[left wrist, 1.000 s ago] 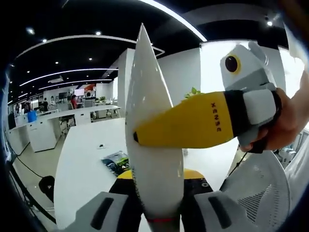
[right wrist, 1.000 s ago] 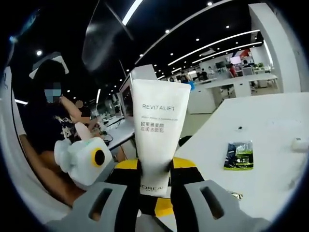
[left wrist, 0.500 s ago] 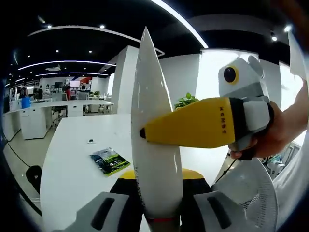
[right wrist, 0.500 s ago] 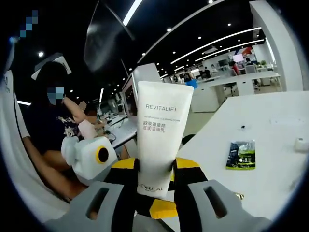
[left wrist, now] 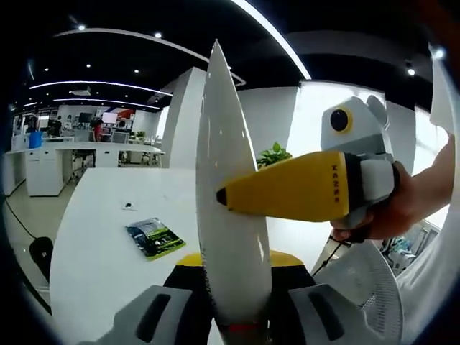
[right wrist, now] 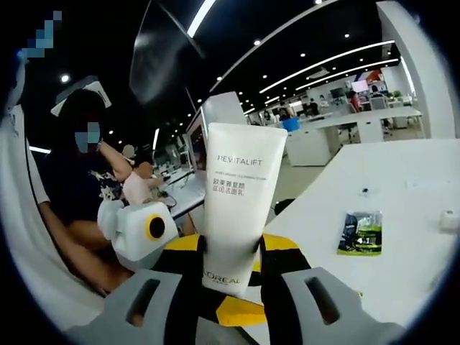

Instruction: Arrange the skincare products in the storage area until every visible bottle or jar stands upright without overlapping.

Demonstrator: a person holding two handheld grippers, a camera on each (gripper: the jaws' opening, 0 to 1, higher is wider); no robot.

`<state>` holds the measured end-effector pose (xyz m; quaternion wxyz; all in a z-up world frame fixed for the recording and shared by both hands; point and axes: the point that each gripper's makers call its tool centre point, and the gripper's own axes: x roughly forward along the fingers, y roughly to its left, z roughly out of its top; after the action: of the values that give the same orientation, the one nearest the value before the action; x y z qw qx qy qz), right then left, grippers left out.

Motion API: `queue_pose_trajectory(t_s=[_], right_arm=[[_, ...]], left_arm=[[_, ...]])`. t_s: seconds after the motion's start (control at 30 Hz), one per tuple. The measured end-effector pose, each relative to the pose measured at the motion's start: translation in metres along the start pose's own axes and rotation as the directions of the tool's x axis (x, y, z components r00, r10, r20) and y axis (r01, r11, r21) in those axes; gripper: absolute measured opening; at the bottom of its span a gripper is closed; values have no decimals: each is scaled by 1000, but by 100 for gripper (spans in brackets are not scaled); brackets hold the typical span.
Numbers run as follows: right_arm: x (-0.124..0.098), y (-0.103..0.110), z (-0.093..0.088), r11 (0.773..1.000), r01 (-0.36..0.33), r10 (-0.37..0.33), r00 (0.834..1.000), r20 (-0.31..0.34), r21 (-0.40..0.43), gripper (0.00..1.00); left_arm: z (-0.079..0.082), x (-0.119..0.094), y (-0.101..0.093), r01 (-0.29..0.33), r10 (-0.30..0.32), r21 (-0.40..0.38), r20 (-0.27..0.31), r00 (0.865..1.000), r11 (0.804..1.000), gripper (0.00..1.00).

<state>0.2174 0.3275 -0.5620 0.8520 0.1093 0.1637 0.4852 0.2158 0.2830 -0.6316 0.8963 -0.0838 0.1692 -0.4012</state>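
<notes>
A long white table (right wrist: 402, 215) carries a green sachet (right wrist: 359, 231). Both grippers clamp one white tube (right wrist: 233, 208): right gripper (right wrist: 230, 287) near its cap, hidden below; left gripper (left wrist: 231, 302) edge-on. A hand (left wrist: 402, 208) is partly cropped.

We cannot see the cap end of the white tube (right wrist: 239, 208): it drops out of sight between the right gripper (right wrist: 231, 291) jaws, near the picture's bottom edge. Past those jaws, off to one side, the print on the small green sachet (right wrist: 361, 232) lying on the white table (right wrist: 402, 194) is too small to read.
</notes>
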Motion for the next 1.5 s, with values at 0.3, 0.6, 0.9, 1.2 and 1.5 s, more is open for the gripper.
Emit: queue_pose_trajectory(t_s=[0.3, 0.6, 0.9, 1.2, 1.5], right_arm=[[3, 2, 0, 1000, -17, 17, 1000, -19, -23, 29], [8, 2, -3, 999, -27, 25, 998, -58, -45, 30], [7, -1, -5, 999, -23, 20, 997, -73, -41, 30], [7, -1, -7, 999, -17, 13, 997, -82, -42, 30], [7, 0, -8, 999, -25, 21, 996, -88, -39, 31]], left_arm=[[1, -2, 1, 11, -10, -12, 6, 1000, 1000, 26], [-2, -4, 5, -3, 3, -19, -3, 1000, 1000, 26], [-5, -2, 6, -11, 11, -10, -21, 1000, 1000, 26], [-7, -2, 5, -10, 9, -6, -31, 999, 1000, 26], [-8, -4, 4, 5, -6, -23, -32, 999, 1000, 26]])
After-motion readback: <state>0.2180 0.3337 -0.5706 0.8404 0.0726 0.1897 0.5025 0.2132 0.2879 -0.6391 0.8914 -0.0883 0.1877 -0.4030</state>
